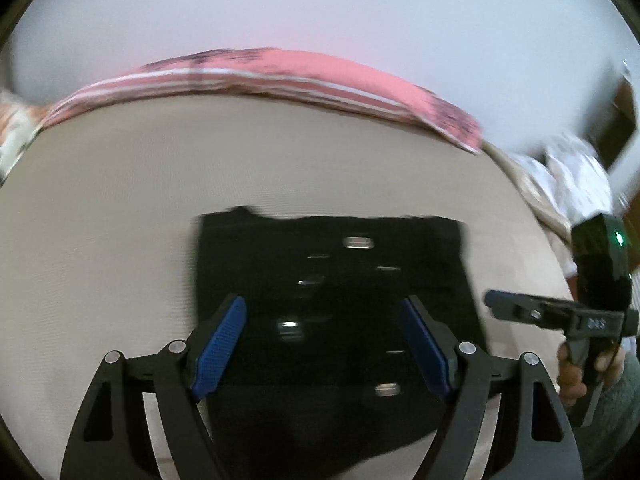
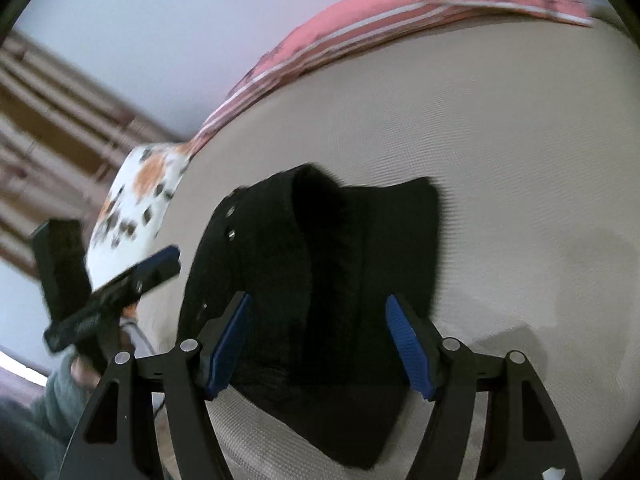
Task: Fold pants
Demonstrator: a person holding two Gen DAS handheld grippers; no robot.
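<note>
Below both wrist cameras, the black pants (image 1: 332,292) lie folded into a compact block on the beige bed (image 1: 120,200). Left claw (image 1: 324,344) and right claw (image 2: 320,344) both hang over them with jaws apart, gripping nothing. Judging by the raised ridge in the right view, pressing it flat before tidying edges would help. Beyond, a pink blanket (image 1: 320,76) lies at the far edge.
</note>
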